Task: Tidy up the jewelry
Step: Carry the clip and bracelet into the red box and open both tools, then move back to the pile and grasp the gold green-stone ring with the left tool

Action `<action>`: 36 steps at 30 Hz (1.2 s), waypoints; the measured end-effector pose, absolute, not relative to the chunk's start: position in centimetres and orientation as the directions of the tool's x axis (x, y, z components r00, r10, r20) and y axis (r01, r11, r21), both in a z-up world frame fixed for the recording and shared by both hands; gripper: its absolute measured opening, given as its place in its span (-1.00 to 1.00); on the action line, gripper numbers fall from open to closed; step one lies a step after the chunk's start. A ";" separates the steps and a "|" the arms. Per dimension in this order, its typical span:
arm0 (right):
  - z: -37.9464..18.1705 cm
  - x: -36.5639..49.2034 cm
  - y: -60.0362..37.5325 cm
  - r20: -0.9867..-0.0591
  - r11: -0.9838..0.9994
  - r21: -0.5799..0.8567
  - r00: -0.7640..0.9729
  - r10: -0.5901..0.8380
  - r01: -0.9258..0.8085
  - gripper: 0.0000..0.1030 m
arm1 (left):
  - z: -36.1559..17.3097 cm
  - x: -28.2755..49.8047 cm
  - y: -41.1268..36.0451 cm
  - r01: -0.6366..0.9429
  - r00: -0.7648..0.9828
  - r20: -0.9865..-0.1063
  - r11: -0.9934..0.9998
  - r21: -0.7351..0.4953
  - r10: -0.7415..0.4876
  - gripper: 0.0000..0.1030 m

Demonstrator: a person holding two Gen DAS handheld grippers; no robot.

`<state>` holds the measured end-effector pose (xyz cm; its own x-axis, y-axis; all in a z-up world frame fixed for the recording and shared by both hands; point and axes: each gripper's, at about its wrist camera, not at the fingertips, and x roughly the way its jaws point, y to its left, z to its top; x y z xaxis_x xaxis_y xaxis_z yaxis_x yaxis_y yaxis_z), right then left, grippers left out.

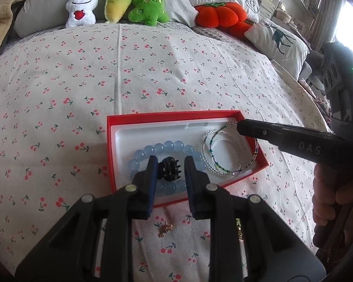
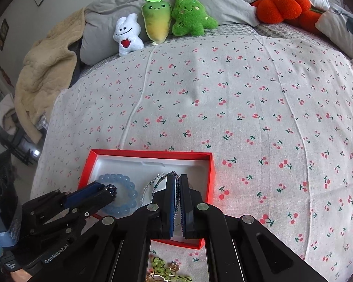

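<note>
A red box (image 1: pixel 171 115) (image 2: pixel 150 152) with a white lining lies on the cherry-print sheet. Inside it a pale blue bead bracelet (image 1: pixel 169 144) (image 2: pixel 129 183) rings a black claw clip (image 1: pixel 168 169) (image 2: pixel 111 190). My left gripper (image 1: pixel 170 162) (image 2: pixel 106 188) straddles the clip, jaws slightly apart, with a small gap showing at the right pad. My right gripper (image 1: pixel 240 124) (image 2: pixel 177 178) is shut on the thin clear-and-green beaded bracelets (image 1: pixel 223 162) (image 2: pixel 150 185), which hang into the box's right half.
A small gold piece (image 1: pixel 166 230) and green-bead jewelry (image 2: pixel 162 265) lie on the sheet in front of the box. Plush toys (image 1: pixel 115 2) and pillows (image 1: pixel 277 42) line the far edge. A person's hand (image 1: pixel 324 197) grips the right tool.
</note>
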<state>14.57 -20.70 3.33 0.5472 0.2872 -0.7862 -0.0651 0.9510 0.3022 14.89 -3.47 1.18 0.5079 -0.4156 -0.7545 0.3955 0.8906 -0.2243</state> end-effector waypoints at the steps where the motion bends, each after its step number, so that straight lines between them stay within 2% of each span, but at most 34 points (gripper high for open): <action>1: 3.3 14.6 -20.8 -0.785 0.950 0.305 0.547 0.291 -0.067 -0.91 | 1.4 14.7 -3.4 0.395 0.512 -0.754 0.892 -0.220 -0.413 -0.38; 5: 3.7 14.5 -21.4 -0.784 0.950 0.308 0.551 0.286 -0.054 -0.75 | 2.7 13.8 -3.1 0.391 0.528 -0.748 0.897 -0.205 -0.401 -0.08; 7: 4.2 14.2 -21.5 -0.780 0.949 0.309 0.557 0.287 -0.057 -0.75 | 3.3 13.1 -2.8 0.385 0.539 -0.747 0.903 -0.193 -0.389 0.18; 10: 5.1 13.4 -21.5 -0.775 0.950 0.304 0.562 0.290 -0.070 -0.73 | 3.7 12.1 -2.2 0.358 0.548 -0.757 0.918 -0.171 -0.355 0.42; 13: 5.7 12.4 -21.3 -0.775 0.952 0.292 0.562 0.290 -0.090 -0.73 | 3.6 11.2 -1.6 0.331 0.537 -0.778 0.930 -0.162 -0.327 0.57; 18: 6.2 10.4 -21.0 -0.784 0.959 0.259 0.554 0.280 -0.118 -0.70 | 2.3 9.6 -0.8 0.290 0.489 -0.830 0.947 -0.136 -0.269 0.64; 24: 5.6 8.2 -21.1 -0.809 0.959 0.253 0.516 0.281 -0.126 -0.55 | 0.3 8.0 0.5 0.253 0.425 -0.878 0.960 -0.118 -0.220 0.67; 25: 5.4 7.9 -21.1 -0.814 0.959 0.254 0.508 0.282 -0.126 -0.41 | 0.0 7.9 0.7 0.252 0.420 -0.882 0.961 -0.112 -0.213 0.67; 26: 5.2 7.6 -21.1 -0.818 0.959 0.255 0.501 0.282 -0.124 -0.08 | -0.3 7.7 0.9 0.252 0.417 -0.885 0.962 -0.107 -0.208 0.67; 28: 5.1 6.8 -21.3 -0.813 0.961 0.253 0.514 0.275 -0.114 0.33 | -0.8 7.4 1.2 0.254 0.408 -0.891 0.962 -0.098 -0.199 0.67; 36: 2.8 5.2 -21.3 -0.878 0.971 0.216 0.416 0.238 -0.099 0.34 | -2.5 6.7 1.9 0.281 0.358 -0.909 0.953 -0.114 -0.214 0.67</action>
